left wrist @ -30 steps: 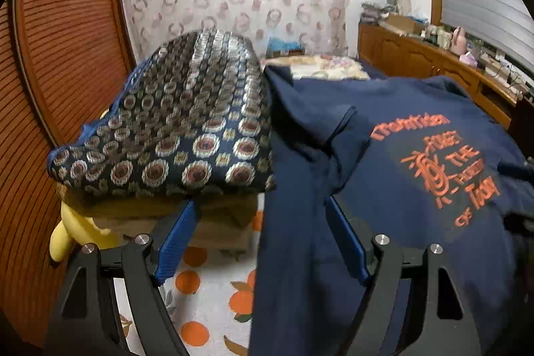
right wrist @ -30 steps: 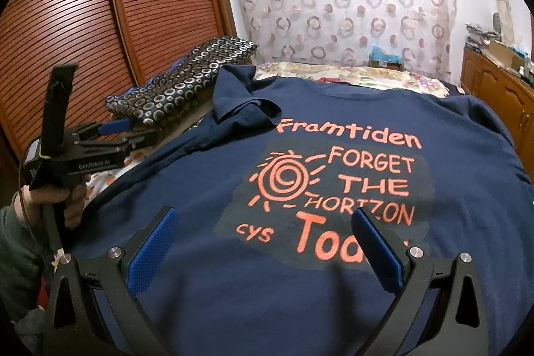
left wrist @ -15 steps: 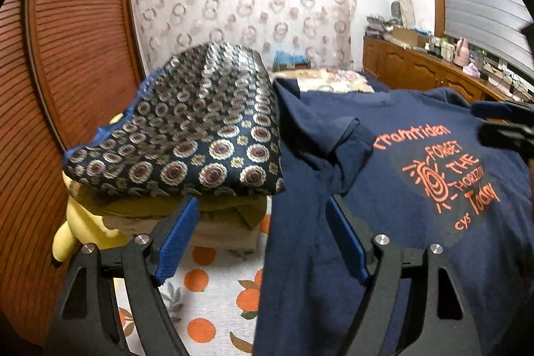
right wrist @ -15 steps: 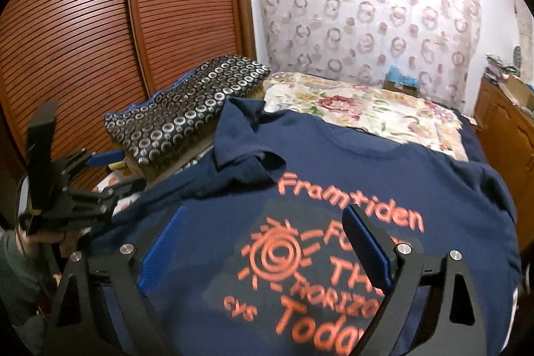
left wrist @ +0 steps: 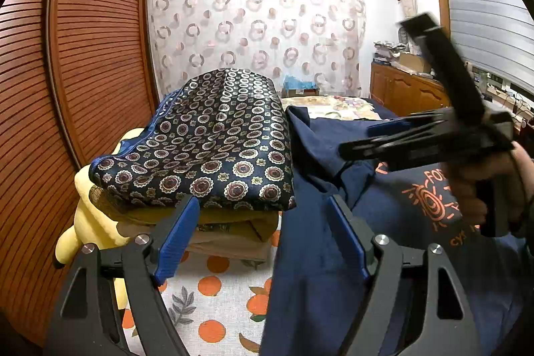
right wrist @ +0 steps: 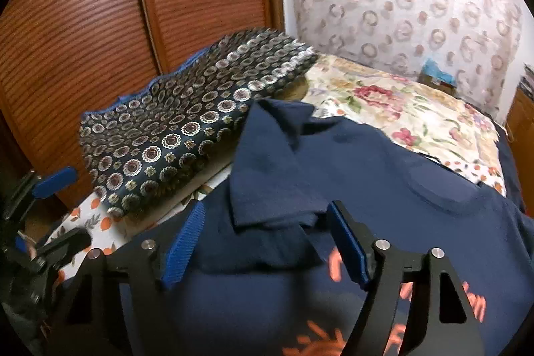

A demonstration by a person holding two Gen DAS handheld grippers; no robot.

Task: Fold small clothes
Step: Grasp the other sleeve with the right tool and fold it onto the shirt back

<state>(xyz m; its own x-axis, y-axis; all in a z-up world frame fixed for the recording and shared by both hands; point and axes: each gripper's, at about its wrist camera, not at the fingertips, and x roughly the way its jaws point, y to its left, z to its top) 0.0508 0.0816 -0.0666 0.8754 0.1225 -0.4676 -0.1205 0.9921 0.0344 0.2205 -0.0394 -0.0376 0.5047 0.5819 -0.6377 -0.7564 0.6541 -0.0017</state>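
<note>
Right wrist: right tool (right wrist: pixel 263 242) angled down over shirt sleeve (right wrist: pixel 273 186), jaws narrowing, seemingly ungripped.

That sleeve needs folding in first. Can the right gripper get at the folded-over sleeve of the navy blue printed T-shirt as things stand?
Probably yes. The right gripper has been closing but is still open, with the sleeve of the navy blue printed T-shirt just ahead and nothing lying over it. The patterned folded cloth sits off to the side.

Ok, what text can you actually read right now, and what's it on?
"FO": orange print on the navy T-shirt, left wrist view; the rest is hidden behind the hand.
"cy": same print, below the sun drawing; the rest is cut off.
Right wrist view: the orange letters on the shirt are too blurred to read.
Nothing else is legible.
</note>
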